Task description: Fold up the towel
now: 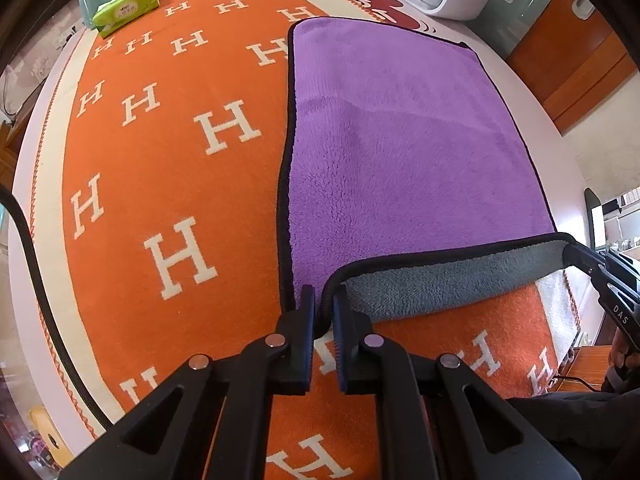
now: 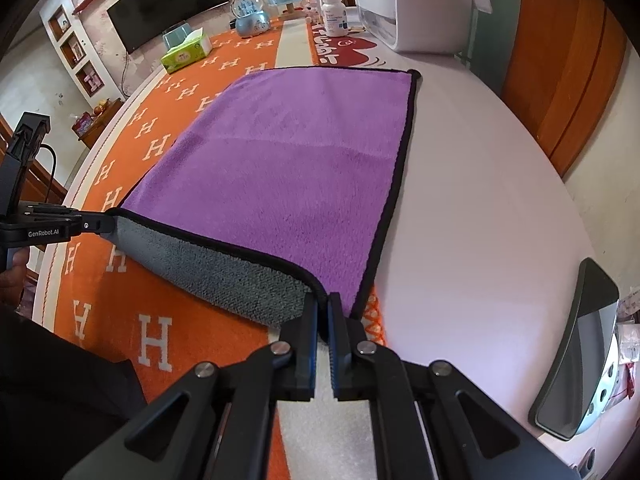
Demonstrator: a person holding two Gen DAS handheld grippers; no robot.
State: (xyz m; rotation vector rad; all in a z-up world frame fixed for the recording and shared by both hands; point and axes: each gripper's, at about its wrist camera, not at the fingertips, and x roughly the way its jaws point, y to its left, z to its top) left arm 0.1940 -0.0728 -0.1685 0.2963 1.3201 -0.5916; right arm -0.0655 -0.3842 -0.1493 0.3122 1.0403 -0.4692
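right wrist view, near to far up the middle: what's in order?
right gripper pinching the towel's near corner → lifted grey underside → purple towel face → red mat → white pill bottle

Bare white table (image 2: pixel 472 208) lay open right of the towel (image 2: pixel 288 168); a tissue box (image 2: pixel 187 51) and bottle (image 2: pixel 335 16) crowded the far edge.

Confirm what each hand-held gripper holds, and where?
Both hold the purple fleece towel: left hand-held gripper pinches its near-left corner, right hand-held gripper its near-right corner.
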